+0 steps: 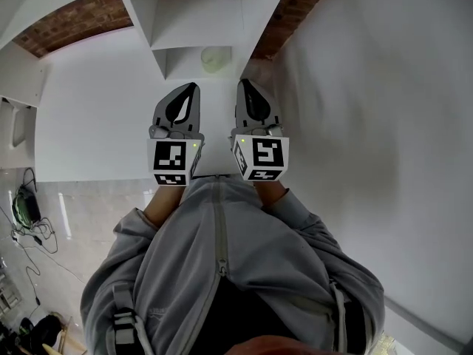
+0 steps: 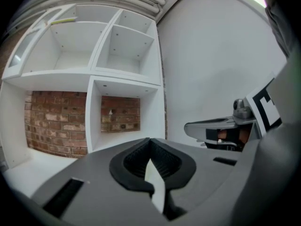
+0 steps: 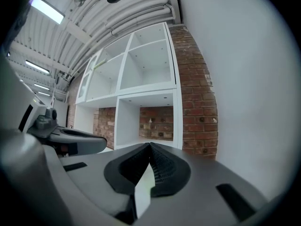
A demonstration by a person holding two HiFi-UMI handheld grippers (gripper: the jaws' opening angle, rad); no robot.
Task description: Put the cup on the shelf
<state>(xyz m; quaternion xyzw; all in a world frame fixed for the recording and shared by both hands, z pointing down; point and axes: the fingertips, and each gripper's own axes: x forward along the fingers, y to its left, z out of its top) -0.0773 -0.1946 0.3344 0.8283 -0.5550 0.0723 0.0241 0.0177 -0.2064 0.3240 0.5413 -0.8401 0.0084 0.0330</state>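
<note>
Left tongs (image 1: 191, 89), right tongs (image 1: 243, 85) level, abreast, closed.

No writing can be read on anything here

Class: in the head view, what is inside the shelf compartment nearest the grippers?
A pale cup stands there in the white shelf; its base cannot be seen from this angle.

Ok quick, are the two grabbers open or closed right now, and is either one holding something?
Left gripper: closed, tips together, holding nothing.
Right gripper: closed, tips together, holding nothing.
</note>
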